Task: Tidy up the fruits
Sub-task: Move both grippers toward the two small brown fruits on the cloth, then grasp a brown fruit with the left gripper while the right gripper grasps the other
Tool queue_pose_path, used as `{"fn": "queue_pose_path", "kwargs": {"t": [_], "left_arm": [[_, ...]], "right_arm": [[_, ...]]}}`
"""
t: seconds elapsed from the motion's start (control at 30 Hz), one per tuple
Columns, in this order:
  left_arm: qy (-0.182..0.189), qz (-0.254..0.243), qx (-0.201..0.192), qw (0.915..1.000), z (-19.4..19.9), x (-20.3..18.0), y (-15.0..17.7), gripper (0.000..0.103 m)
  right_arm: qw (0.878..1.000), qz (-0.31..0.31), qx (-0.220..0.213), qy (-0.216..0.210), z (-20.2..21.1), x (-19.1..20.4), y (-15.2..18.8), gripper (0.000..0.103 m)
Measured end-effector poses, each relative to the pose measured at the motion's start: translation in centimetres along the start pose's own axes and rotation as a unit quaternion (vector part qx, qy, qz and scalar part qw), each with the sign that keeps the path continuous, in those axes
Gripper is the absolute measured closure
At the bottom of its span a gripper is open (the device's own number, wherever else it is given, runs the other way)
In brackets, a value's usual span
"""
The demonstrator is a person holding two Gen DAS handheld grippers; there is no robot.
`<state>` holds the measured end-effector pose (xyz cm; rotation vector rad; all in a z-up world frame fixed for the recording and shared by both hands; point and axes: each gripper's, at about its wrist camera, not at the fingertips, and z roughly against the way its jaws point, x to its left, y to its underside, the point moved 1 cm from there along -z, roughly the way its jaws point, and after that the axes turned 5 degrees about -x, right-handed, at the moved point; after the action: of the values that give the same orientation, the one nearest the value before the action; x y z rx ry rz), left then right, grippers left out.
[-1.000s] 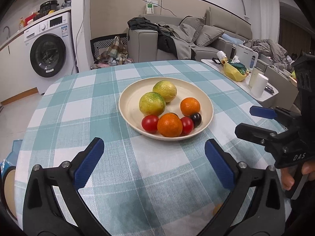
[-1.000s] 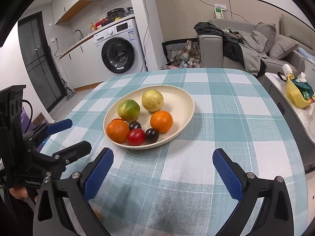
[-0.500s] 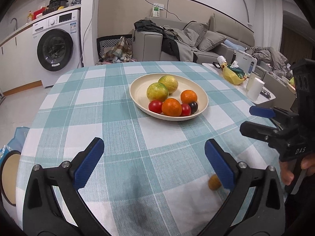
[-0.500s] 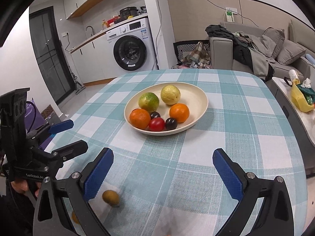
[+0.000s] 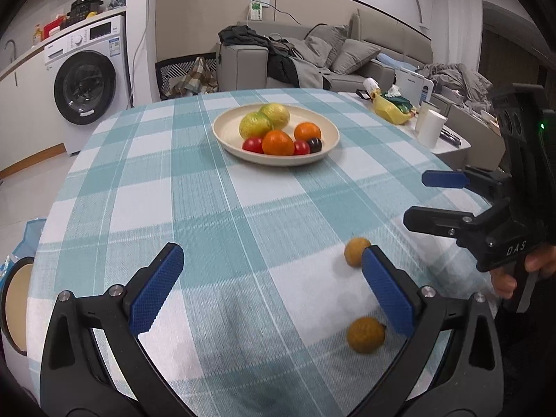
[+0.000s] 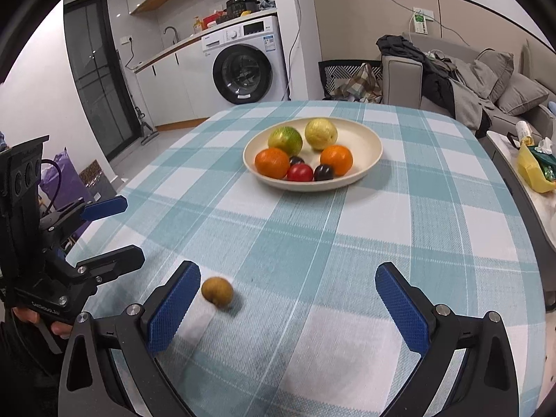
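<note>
A cream plate point(image 5: 328, 128) point(image 6: 368, 139) at the far middle of the checked table holds two green-yellow fruits, two oranges point(image 5: 278, 142), red tomatoes and dark plums. Two small brown fruits lie loose on the cloth near me: one point(image 5: 356, 251) beside my left gripper's right fingertip, one point(image 5: 365, 334) closer in. The right wrist view shows one brown fruit point(image 6: 217, 291) by its left pad. My left gripper point(image 5: 271, 285) is open and empty, also seen from the right wrist view point(image 6: 111, 232). My right gripper point(image 6: 288, 305) is open and empty, also seen at the right of the left wrist view point(image 5: 434, 198).
The round table has a teal and white checked cloth point(image 5: 208, 208). A side table point(image 5: 427, 128) with cups and a yellow bag stands to the right. A washing machine point(image 6: 246, 59) and a sofa point(image 6: 486, 93) stand behind.
Both grippers have pulled back from the plate toward the table's near edge. The two loose brown fruits have come into view between and beside the fingers.
</note>
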<state>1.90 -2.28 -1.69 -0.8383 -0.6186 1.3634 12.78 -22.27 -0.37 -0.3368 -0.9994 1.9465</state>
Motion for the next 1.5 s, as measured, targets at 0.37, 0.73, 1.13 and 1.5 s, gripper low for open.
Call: {"fn": "queue_pose_path", "kwargs": {"t": [0.37,0.73,1.13,1.5], "left_arm": [[0.05,-0.032,0.034,0.9977,-0.1,-2.0,2.2,0.001],[0.102,-0.076,0.065,0.9898,-0.1,-4.2,3.6,0.022],[0.148,-0.099,0.101,0.9788,-0.7,-5.5,4.8,0.077],[0.14,-0.074,0.085,0.9836,-0.4,-4.3,3.9,0.077]], "right_arm": [[0.999,0.023,0.018,-0.025,-0.2,1.6,1.3,0.0],[0.999,0.025,0.023,-0.027,-0.5,1.7,1.3,0.0],[0.998,0.029,0.033,-0.035,-1.0,2.1,1.5,0.0],[0.997,0.034,0.045,-0.052,-2.1,2.9,1.7,0.005]]}}
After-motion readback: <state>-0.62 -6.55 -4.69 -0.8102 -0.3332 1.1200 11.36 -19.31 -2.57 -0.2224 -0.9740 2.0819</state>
